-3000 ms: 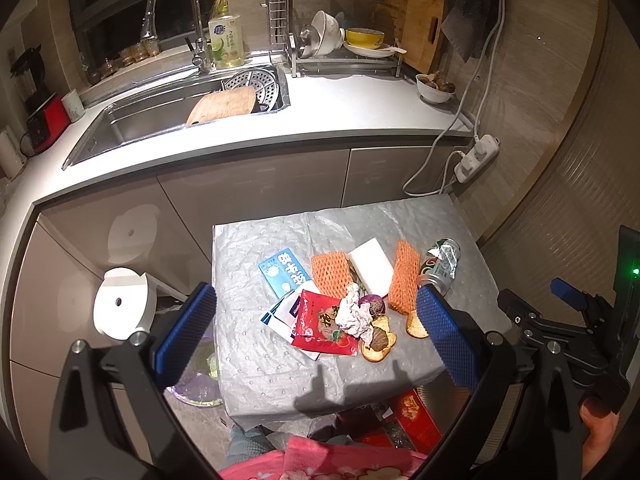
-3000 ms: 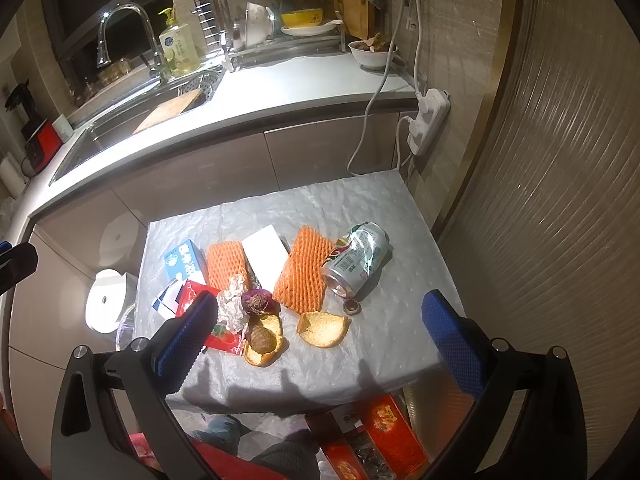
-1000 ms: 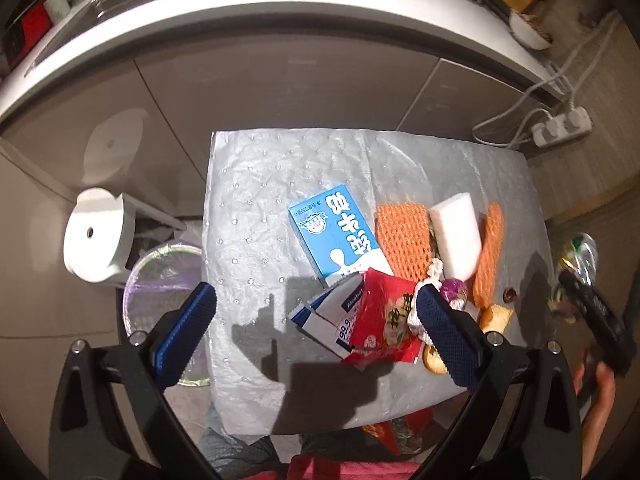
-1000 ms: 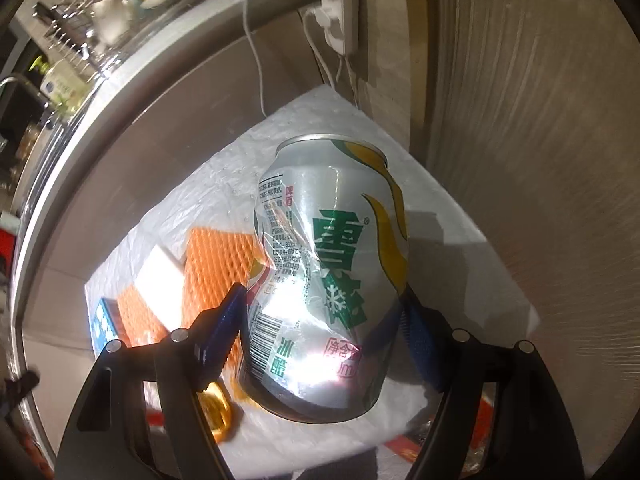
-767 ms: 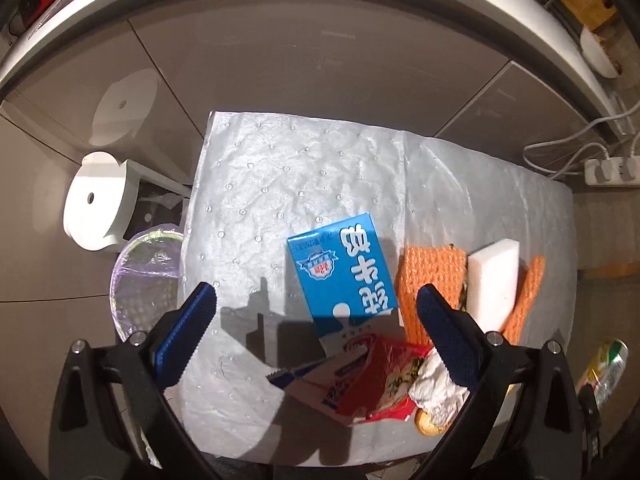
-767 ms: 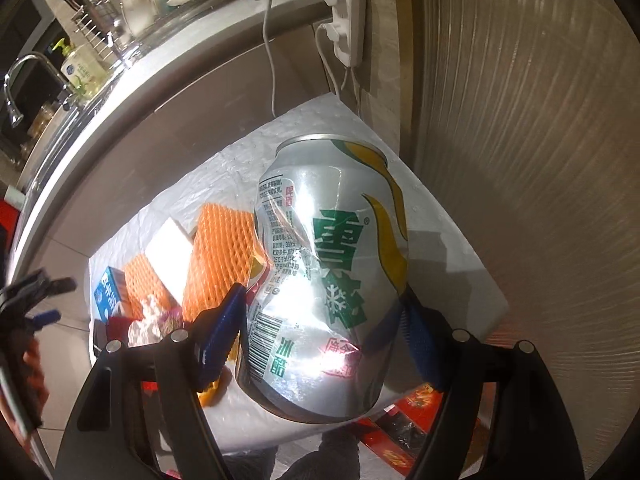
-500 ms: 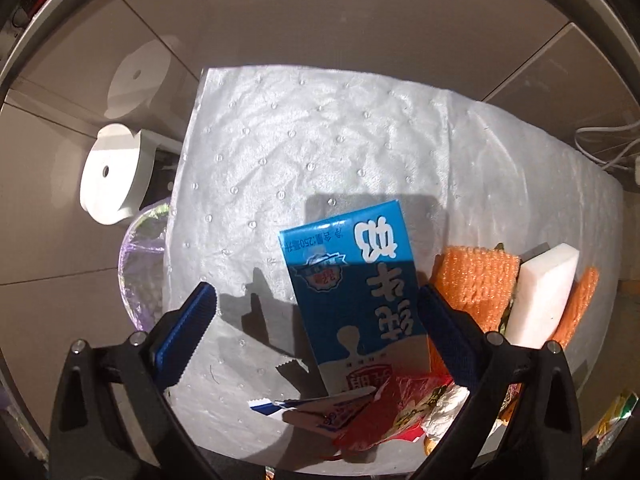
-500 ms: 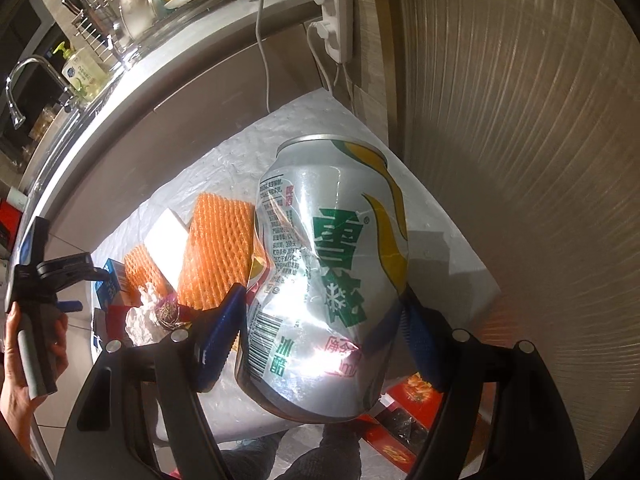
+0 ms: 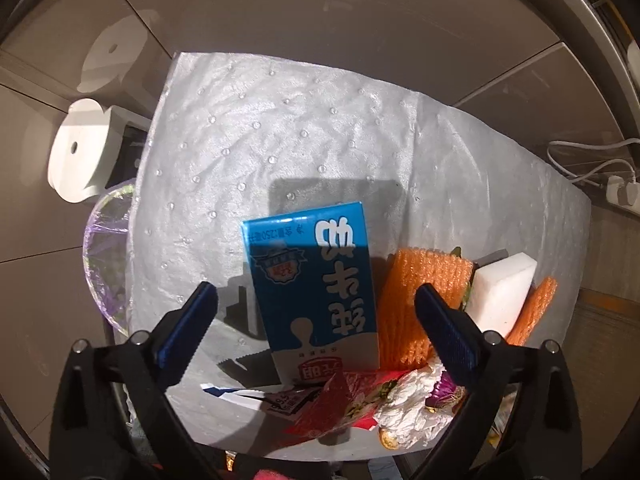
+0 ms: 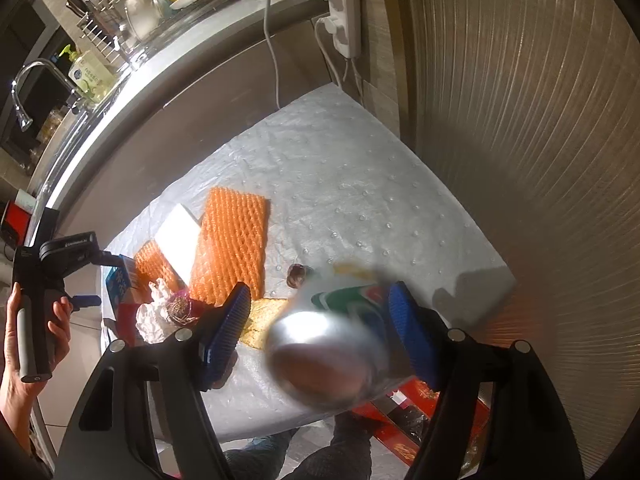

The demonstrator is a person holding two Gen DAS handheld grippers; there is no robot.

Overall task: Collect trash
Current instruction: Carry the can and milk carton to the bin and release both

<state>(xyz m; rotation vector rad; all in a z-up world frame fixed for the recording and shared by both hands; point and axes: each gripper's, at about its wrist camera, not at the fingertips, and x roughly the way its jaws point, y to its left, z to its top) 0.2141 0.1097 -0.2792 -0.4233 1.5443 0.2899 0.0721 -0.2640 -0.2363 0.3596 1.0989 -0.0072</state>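
Lower now, the left claw (image 9: 316, 322) hangs released around the blue milk carton (image 9: 312, 280) on the table (image 9: 280, 128), orange foam net (image 9: 416, 304) beside it. Only the right view shows the blurred can (image 10: 336, 340) tipped between the closing right claw (image 10: 320, 330), pads apparently clear.

White power strip (image 10: 345, 8) on the wall, dish rack (image 10: 132, 12) and faucet (image 10: 30, 80) on the counter.

Small table under a dimpled silver cover (image 9: 304, 128), blue carton (image 9: 316, 280), orange foam nets (image 10: 232, 248) (two), white block (image 9: 500, 292), crumpled wrappers (image 9: 336, 404)
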